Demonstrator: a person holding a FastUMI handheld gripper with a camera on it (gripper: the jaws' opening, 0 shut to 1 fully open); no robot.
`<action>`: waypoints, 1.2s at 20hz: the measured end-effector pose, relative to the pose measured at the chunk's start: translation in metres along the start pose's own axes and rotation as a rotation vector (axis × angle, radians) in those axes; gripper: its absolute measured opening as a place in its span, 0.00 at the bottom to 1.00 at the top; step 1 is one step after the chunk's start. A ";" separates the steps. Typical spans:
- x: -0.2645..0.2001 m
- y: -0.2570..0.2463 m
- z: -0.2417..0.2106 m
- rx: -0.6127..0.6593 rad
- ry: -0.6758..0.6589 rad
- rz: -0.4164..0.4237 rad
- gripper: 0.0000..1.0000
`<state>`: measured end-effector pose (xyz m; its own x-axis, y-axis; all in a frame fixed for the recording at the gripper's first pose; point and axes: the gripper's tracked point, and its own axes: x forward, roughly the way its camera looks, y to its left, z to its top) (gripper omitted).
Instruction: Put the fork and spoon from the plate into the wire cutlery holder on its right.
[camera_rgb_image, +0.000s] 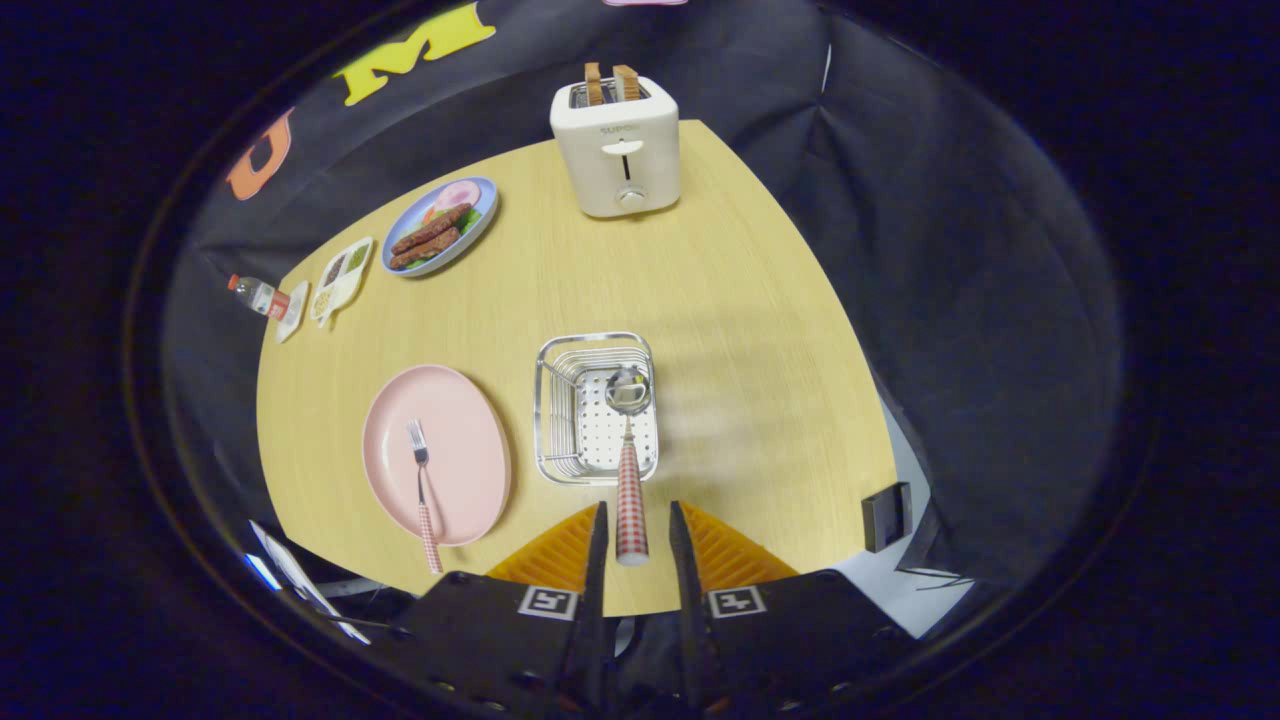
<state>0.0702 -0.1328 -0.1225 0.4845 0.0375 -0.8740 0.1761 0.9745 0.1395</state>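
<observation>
The wire cutlery holder (596, 408) stands on the wooden table just ahead of my fingers, to the right of the pink plate (436, 452). The spoon (630, 480) with a red checked handle has its bowl down inside the holder, and its handle rises toward me between my fingers. My gripper (637, 512) is open: a narrow gap shows on each side of the handle, so neither finger presses on it. The fork (423, 490), also with a red checked handle, lies on the pink plate, its handle end sticking out over the near rim.
A white toaster (617, 145) with two bread slices stands at the far side of the table. Far left are a blue plate of sausages (440, 226), a small divided dish (341, 277) and a bottle (259, 296). A dark box (886, 516) sits past the table's near right edge.
</observation>
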 end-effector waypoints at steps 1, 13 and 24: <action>-0.003 0.000 0.000 0.009 -0.014 0.006 0.50; -0.105 0.041 -0.020 -0.107 -0.620 0.018 0.90; 0.005 0.151 -0.131 -0.198 -0.752 0.199 0.96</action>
<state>-0.0137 0.0434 -0.1667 0.9508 0.1242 -0.2838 -0.0955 0.9890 0.1129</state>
